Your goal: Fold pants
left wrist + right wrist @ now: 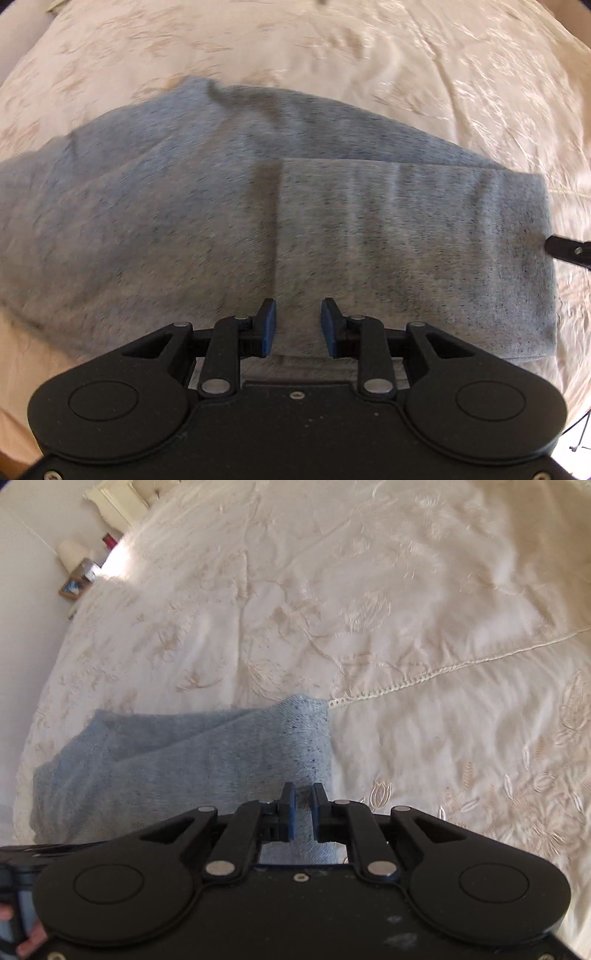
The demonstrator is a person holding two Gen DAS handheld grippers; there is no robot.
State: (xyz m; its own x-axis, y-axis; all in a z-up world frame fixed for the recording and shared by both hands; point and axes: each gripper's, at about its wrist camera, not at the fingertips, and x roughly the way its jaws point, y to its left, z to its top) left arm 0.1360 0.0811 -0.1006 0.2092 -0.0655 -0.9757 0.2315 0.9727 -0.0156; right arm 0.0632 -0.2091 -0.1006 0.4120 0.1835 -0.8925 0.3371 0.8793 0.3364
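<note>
Grey heathered pants [221,206] lie folded across a cream embroidered bedspread [406,74]. A folded-over flap [406,243] covers their right half. My left gripper [298,328] is open just above the near edge of the pants, at the flap's left edge, with nothing between its blue pads [269,325]. My right gripper [303,812] is open with a narrow gap, over the right end of the pants [184,760]; the cloth shows between the fingers but is not pinched. Its tip shows in the left wrist view [569,251] at the pants' right edge.
The bedspread [406,609] stretches far ahead and right, with a lace seam [443,668] running across it. A nightstand with a lamp and small items [79,572] stands beside the bed at the far left. A hand [22,938] holds a gripper at lower left.
</note>
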